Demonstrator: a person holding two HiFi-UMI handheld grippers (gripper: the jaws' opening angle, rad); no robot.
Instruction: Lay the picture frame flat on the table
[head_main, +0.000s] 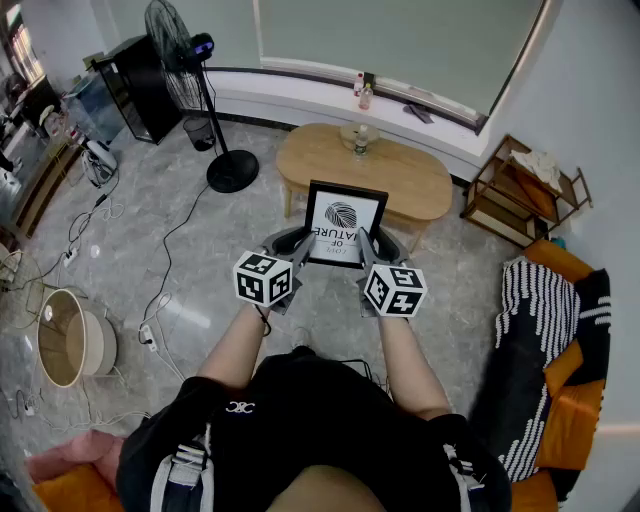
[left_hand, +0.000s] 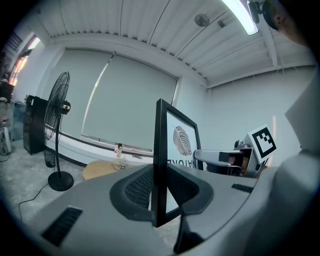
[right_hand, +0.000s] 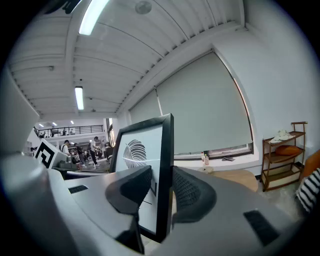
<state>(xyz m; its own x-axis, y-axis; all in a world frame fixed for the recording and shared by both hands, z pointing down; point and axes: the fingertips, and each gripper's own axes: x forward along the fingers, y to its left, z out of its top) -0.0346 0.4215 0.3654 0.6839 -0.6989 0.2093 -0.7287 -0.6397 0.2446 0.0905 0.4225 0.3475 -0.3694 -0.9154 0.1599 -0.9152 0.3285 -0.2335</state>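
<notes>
A black picture frame (head_main: 343, 222) with a white print is held upright in the air, over the floor in front of the oval wooden table (head_main: 410, 180). My left gripper (head_main: 303, 240) is shut on its left edge and my right gripper (head_main: 365, 243) on its right edge. In the left gripper view the frame (left_hand: 182, 145) stands edge-on between the two pads of the left gripper (left_hand: 160, 195). The right gripper view shows the frame (right_hand: 142, 155) the same way, with the right gripper (right_hand: 162, 192) clamped on its border.
A small bottle (head_main: 361, 140) and a glass bowl stand near the table's far edge. A pedestal fan (head_main: 225, 150) stands to the left, a wooden shelf (head_main: 525, 190) and a sofa with a striped cushion (head_main: 540, 340) to the right. Cables cross the floor at left.
</notes>
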